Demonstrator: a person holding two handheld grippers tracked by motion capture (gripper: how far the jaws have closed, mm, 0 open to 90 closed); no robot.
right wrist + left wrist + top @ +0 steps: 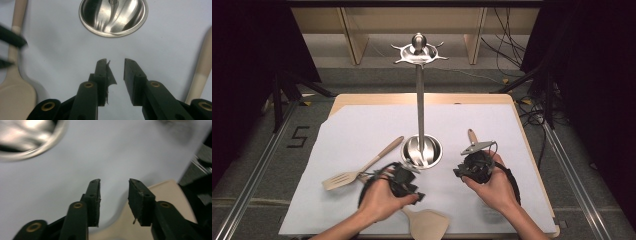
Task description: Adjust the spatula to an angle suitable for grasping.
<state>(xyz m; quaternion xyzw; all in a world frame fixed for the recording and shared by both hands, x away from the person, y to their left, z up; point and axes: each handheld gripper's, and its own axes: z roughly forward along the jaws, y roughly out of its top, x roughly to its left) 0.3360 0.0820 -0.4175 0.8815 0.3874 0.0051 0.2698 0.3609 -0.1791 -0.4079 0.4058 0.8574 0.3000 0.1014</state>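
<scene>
The polished steel utensil stand serves as the reference: a round, dished, mirror-bright base, a slim vertical pole and a star-shaped crown of short hooks at the top. It stands on a matte, smooth white sheet that covers a pale wooden table. A slotted wooden turner lies left of the stand's base, its flat slotted blade toward the person and its rounded handle angled up toward the base. A solid wooden spatula lies in front of the base, near the table's front edge, its broad flat blade just beside the left hand. A third wooden handle lies right of the base, partly covered by the right gripper. On the floor left of the table, a black mark reads "5". The left gripper is held just in front and left of the base, blurred in the high view, its black rubber-faced jaws apart with nothing between them. The right gripper is held right of the base, pointing toward it, the hand wrapped around its body; its jaws stand apart and empty above the sheet.
</scene>
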